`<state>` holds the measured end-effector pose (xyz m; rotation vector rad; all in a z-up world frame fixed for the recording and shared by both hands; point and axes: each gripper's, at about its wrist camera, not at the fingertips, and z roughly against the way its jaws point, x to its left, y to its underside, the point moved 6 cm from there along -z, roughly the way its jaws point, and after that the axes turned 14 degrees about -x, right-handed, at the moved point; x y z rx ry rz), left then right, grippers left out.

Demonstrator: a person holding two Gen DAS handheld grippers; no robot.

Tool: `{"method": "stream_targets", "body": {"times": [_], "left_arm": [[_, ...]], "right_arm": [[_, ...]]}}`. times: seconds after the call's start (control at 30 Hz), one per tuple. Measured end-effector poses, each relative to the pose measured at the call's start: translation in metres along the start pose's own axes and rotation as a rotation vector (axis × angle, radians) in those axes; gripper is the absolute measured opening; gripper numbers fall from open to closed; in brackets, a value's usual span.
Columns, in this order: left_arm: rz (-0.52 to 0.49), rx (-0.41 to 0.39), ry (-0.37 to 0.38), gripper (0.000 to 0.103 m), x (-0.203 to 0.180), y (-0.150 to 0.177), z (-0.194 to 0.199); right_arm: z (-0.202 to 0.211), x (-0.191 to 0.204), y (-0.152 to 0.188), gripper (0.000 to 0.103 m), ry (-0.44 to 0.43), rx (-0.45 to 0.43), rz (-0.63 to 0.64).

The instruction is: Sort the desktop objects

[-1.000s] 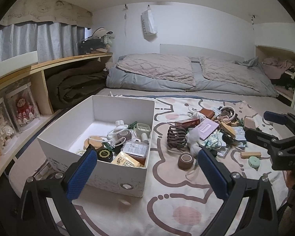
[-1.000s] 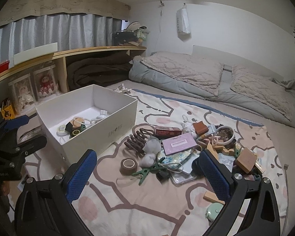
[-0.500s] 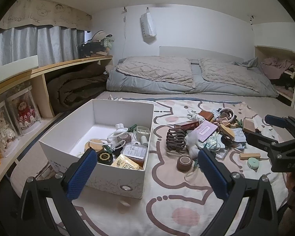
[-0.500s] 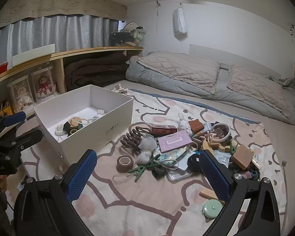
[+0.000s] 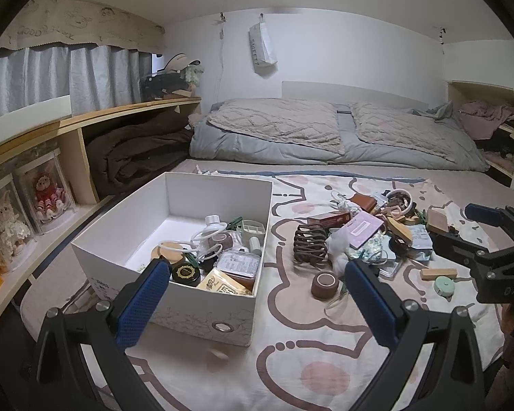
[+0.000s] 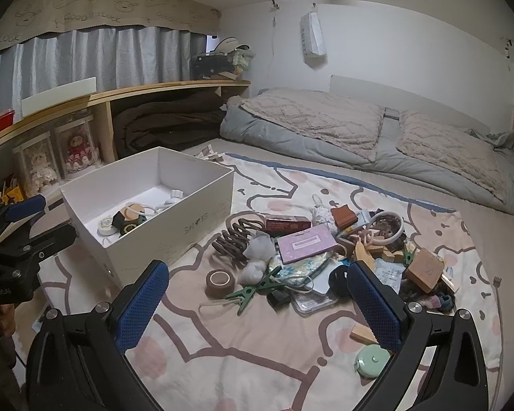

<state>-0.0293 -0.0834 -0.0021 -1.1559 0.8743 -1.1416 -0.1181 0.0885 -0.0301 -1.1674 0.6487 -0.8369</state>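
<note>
A white box (image 5: pixel 126 236) (image 6: pixel 202 202) stands on the patterned blanket, part filled with small items such as a black round tin (image 5: pixel 185 272) and a white cable. To its right lies a pile of loose objects: a brown claw clip (image 5: pixel 310 241) (image 6: pixel 234 238), a brown tape roll (image 5: pixel 325 285) (image 6: pixel 220 282), a pink card (image 6: pixel 306 242), a green clothespin (image 6: pixel 253 291), a mint round case (image 6: pixel 370 359). My left gripper (image 5: pixel 253 281) hangs open over the box's near right corner. My right gripper (image 6: pixel 257 284) is open above the near side of the pile. Both hold nothing.
The blanket (image 6: pixel 243 352) covers a bed with grey quilts and pillows (image 5: pixel 308 130) at the back. A wooden shelf (image 5: pixel 68 126) with dolls in clear cases runs along the left. Each gripper shows at the edge of the other's view.
Both grippers have drawn back and risen slightly, so the box and the pile look smaller and farther. Nothing on the blanket has moved.
</note>
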Motion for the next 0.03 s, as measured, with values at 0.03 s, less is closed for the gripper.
{"method": "stream_targets", "body": {"times": [0.03], "left_arm": [[0.000, 0.002, 0.001, 0.103, -0.0001, 0.0001, -0.0001]], "right_arm": [[0.0001, 0.0003, 0.0001, 0.103, 0.000, 0.000, -0.001]]}}
